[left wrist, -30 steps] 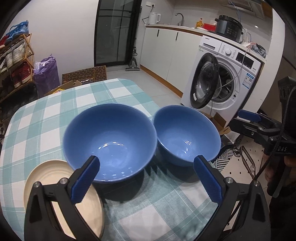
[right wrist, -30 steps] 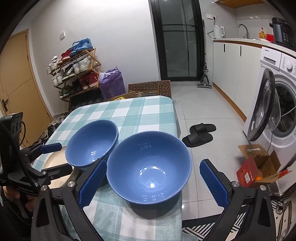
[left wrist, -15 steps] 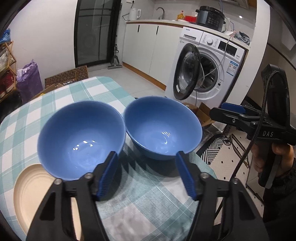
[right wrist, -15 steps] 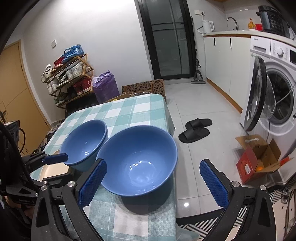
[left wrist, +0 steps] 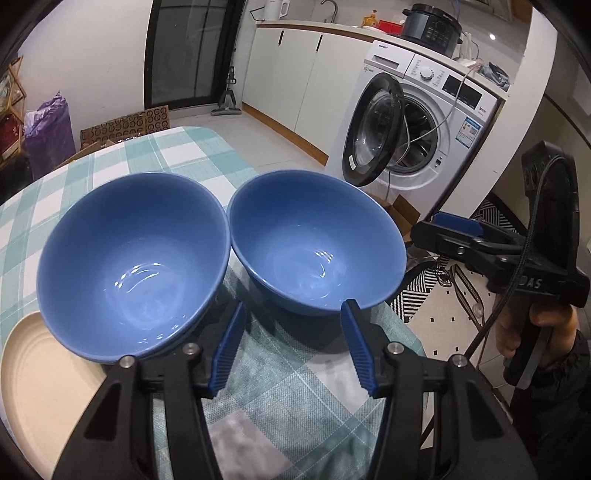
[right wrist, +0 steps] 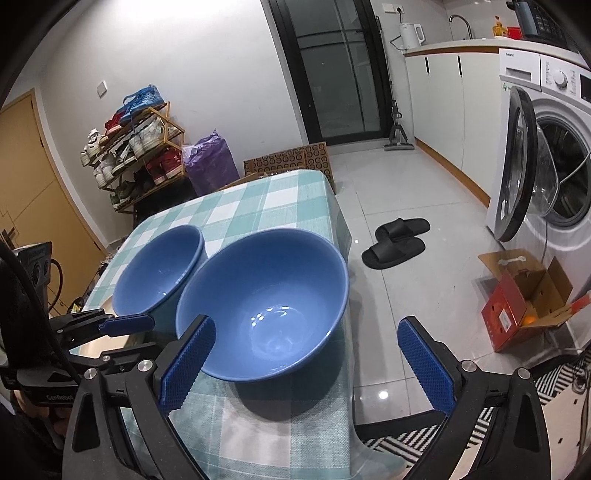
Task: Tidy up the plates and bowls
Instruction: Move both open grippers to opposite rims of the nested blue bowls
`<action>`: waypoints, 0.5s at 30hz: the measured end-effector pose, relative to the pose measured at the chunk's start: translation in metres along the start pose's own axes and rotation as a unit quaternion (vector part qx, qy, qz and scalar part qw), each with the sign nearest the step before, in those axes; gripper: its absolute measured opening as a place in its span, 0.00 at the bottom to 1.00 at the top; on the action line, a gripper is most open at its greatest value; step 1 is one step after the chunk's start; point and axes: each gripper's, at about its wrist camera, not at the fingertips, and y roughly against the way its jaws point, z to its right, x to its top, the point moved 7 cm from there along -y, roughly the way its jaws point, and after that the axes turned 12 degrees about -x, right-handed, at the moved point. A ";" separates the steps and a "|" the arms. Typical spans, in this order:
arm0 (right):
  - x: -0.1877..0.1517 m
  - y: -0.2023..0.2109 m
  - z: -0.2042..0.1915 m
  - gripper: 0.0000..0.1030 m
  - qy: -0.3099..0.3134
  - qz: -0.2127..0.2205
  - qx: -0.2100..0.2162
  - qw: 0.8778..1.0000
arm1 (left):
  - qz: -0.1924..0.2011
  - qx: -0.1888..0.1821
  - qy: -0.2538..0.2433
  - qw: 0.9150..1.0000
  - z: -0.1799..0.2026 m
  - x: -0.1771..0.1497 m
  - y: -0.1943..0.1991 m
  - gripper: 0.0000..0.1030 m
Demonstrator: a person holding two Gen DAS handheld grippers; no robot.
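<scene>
Landmark: washing machine (left wrist: 417,125), white, door swung open.
Counter above it: pressure cooker (left wrist: 432,23), kettle (left wrist: 275,8) farther along.
Floor before it: black slippers (right wrist: 397,242), open orange carton (right wrist: 524,299).
Far from it: shoe rack (right wrist: 136,155), purple bag (right wrist: 210,164), glass door (right wrist: 340,70).

Both wrist cameras are looking steeply down, close over the checked table (left wrist: 155,155): left facing far-right, right facing far-left, sharing two blue bowls (right wrist: 264,302).
</scene>
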 end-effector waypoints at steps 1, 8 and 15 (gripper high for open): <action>-0.001 -0.002 0.001 0.92 0.000 -0.002 -0.001 1.000 | 0.000 0.001 0.001 1.000 0.000 0.000 -0.001 0.52; 0.000 -0.020 0.002 0.80 0.007 -0.018 -0.002 1.000 | 0.001 -0.002 0.009 1.000 -0.001 0.006 -0.007 0.52; 0.006 -0.040 0.004 0.72 0.000 -0.031 -0.001 1.000 | -0.002 -0.005 0.019 1.000 -0.004 0.008 -0.013 0.52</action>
